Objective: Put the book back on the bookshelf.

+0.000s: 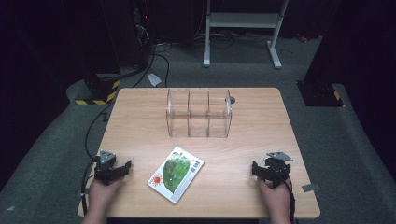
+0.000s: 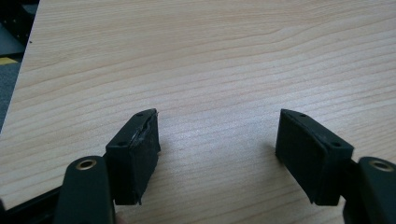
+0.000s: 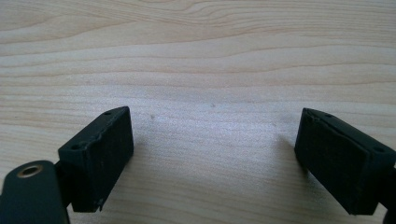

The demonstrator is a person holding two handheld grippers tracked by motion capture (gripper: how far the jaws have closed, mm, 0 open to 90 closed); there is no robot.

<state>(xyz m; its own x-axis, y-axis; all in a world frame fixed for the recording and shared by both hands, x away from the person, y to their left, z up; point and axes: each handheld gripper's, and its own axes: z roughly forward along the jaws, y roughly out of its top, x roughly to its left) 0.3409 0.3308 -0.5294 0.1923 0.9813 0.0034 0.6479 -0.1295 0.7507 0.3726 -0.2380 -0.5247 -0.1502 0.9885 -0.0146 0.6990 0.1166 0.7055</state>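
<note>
Overhead, card (image 1: 175, 174) between grippers, clear rack (image 1: 199, 113) beyond; both grippers' fingers wide, empty.

Left gripper (image 2: 217, 156) fingers (image 2: 135, 154) spread wide — bare wooden table (image 2: 224, 60) between.

The high view looks forward and down from above the person's side, taking in the whole light wooden table (image 1: 140, 121) and dark floor beyond. Each gripper view sits low and close behind its own black jaws, facing along them at bare tabletop. All three views share that wooden surface.
</note>
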